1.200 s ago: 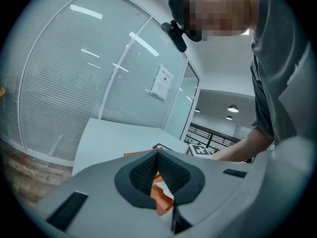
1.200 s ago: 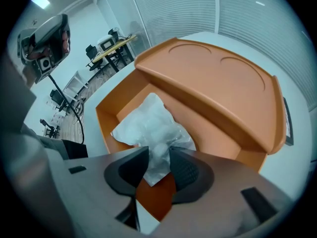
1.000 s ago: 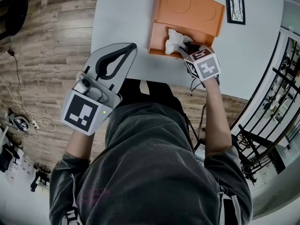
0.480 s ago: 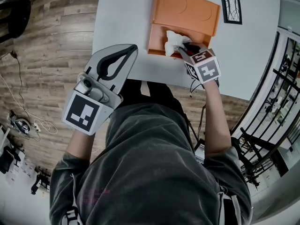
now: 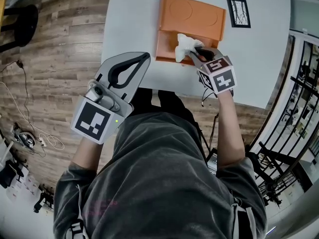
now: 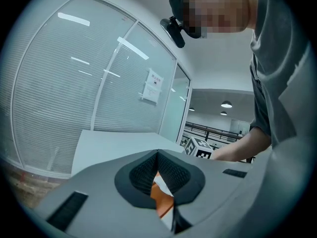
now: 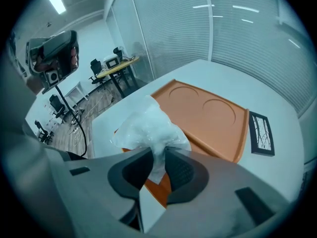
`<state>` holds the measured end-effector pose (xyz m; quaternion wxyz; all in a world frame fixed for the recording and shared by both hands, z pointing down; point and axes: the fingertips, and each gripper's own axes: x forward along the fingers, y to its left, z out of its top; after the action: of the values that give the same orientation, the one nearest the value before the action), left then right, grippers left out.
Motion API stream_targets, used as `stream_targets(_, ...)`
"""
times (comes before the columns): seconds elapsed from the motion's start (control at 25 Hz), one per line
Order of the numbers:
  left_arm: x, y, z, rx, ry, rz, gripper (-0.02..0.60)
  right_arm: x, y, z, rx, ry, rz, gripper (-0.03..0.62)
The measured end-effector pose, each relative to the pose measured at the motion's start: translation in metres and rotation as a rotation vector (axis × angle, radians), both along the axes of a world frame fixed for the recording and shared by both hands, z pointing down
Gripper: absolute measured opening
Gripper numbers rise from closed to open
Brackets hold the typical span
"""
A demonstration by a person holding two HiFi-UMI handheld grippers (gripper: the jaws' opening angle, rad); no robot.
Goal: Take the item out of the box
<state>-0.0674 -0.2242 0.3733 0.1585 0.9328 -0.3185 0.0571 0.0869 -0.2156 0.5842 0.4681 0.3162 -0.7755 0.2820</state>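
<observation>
An orange box (image 5: 192, 14) lies open on the white table (image 5: 132, 24), its lid folded back. A crumpled white item (image 5: 183, 45) sticks up from the box's near part. My right gripper (image 5: 195, 51) is at the box's near right side and pinches the white item (image 7: 147, 125) between its pads, still tightening; the item bunches above the jaws (image 7: 157, 160). My left gripper (image 5: 144, 58) hovers off the table's near left edge, shut on nothing. In the left gripper view its pads (image 6: 157, 155) meet, with the orange box showing below them.
A small black-framed card (image 5: 238, 12) lies on the table right of the box, also in the right gripper view (image 7: 261, 135). Wooden floor with cables is at the left, black railings at the right. A glass wall with blinds stands behind the table.
The right gripper's jaws have narrowed on the white item at the box. The left gripper has kept its place beside the table edge.
</observation>
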Motion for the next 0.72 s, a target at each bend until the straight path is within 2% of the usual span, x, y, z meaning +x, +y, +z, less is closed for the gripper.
stream_targets(0.36, 0.004, 0.000, -0.016, 0.049, -0.024, 0.013, 0.008, -0.005, -0.021, -0.040, 0.121, -0.056, 0.023, 0.078)
stream_targets(0.72, 0.017, 0.003, -0.054, 0.119, -0.050, 0.025, 0.008, 0.000, -0.036, -0.106, 0.278, -0.127, 0.050, 0.077)
